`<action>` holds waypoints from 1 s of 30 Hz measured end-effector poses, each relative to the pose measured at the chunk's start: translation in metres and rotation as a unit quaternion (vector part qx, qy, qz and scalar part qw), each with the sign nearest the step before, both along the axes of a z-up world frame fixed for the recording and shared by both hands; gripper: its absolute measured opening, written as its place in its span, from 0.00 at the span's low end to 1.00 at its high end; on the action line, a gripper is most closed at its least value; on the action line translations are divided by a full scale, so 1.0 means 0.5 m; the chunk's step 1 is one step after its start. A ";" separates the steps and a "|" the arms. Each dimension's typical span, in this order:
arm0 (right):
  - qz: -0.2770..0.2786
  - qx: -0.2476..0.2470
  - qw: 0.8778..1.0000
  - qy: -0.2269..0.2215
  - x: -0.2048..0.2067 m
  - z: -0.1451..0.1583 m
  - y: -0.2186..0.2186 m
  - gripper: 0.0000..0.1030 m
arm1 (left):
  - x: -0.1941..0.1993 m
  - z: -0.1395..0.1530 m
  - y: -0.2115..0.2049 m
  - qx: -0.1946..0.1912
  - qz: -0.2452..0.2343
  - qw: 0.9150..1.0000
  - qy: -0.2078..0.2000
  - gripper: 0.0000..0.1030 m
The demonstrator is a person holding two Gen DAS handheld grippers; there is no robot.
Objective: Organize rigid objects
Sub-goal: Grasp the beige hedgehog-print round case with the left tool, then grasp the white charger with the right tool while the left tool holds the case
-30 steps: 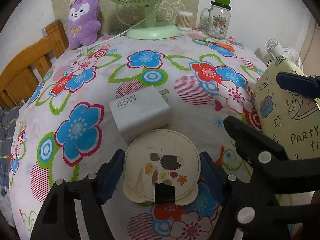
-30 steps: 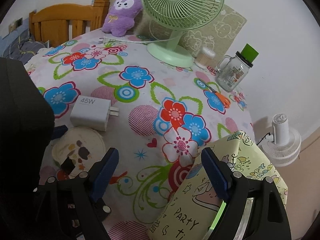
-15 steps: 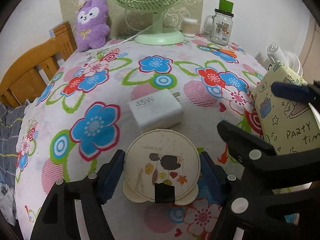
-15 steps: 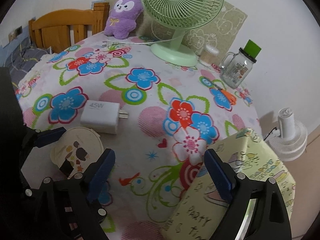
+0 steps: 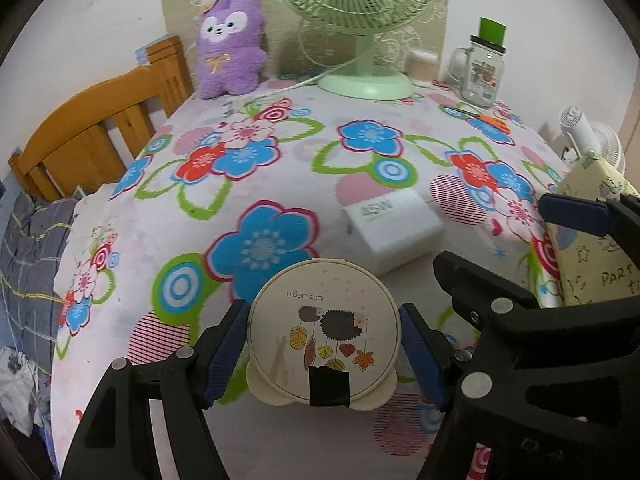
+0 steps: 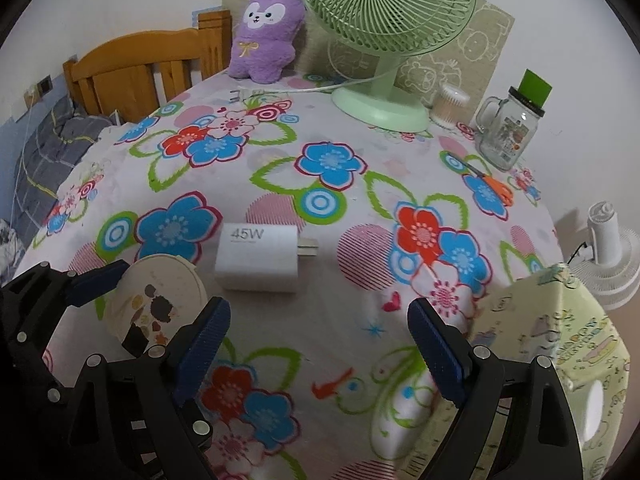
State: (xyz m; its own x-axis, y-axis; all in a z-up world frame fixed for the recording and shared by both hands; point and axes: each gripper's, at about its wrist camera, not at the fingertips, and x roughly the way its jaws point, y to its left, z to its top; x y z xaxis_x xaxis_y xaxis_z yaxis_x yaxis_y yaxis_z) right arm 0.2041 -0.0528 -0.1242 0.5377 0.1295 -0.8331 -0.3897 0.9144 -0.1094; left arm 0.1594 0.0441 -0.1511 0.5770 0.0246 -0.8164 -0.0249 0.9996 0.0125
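My left gripper [image 5: 323, 354] is shut on a round cream case with a hedgehog print [image 5: 323, 338] and holds it above the floral tablecloth [image 5: 248, 184]. The case also shows at the lower left of the right wrist view [image 6: 154, 300], between the left gripper's blue pads. A white 45W charger [image 5: 394, 226] lies on the cloth just beyond the case; in the right wrist view [image 6: 258, 258] it lies ahead and left. My right gripper [image 6: 318, 350] is open and empty above the cloth. A yellow-green gift bag [image 6: 556, 360] stands at the table's right edge.
At the back stand a green desk fan [image 6: 384, 40], a purple plush toy [image 6: 266, 32], a cotton swab jar [image 6: 448, 104] and a glass mug jar with green straw [image 6: 510, 128]. Orange scissors [image 6: 494, 184] lie near the jar. A wooden chair [image 5: 92, 136] stands at the left.
My left gripper has lifted the round case and swung left, so the charger now lies to its right. My right gripper has moved left, away from the gift bag, still open.
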 end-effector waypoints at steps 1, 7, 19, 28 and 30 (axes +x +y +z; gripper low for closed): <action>0.000 0.002 1.000 0.001 0.002 -0.002 0.003 0.89 | 0.001 -0.001 0.004 0.002 0.002 1.000 0.000 0.74; -0.005 0.011 1.000 0.007 0.021 -0.019 0.021 0.89 | 0.010 -0.008 0.024 0.019 0.018 1.000 -0.002 0.74; -0.005 0.028 0.999 0.019 0.054 -0.053 0.047 0.89 | 0.035 -0.028 0.059 0.027 0.046 0.999 0.010 0.74; -0.019 0.047 0.998 0.029 0.077 -0.077 0.053 0.89 | 0.044 -0.032 0.074 0.028 0.055 0.998 0.010 0.74; -0.021 0.052 0.998 0.032 0.081 -0.083 0.054 0.84 | 0.046 -0.032 0.075 0.028 0.056 0.998 0.010 0.74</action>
State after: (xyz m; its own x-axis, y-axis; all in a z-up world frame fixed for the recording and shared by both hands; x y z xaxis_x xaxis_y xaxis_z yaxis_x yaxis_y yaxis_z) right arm 0.2447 -0.0257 -0.1655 0.4909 0.1956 -0.8490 -0.3535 0.9354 0.0111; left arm 0.1822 0.0818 -0.1673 0.5522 0.1338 -0.8229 -0.1359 0.9883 0.0694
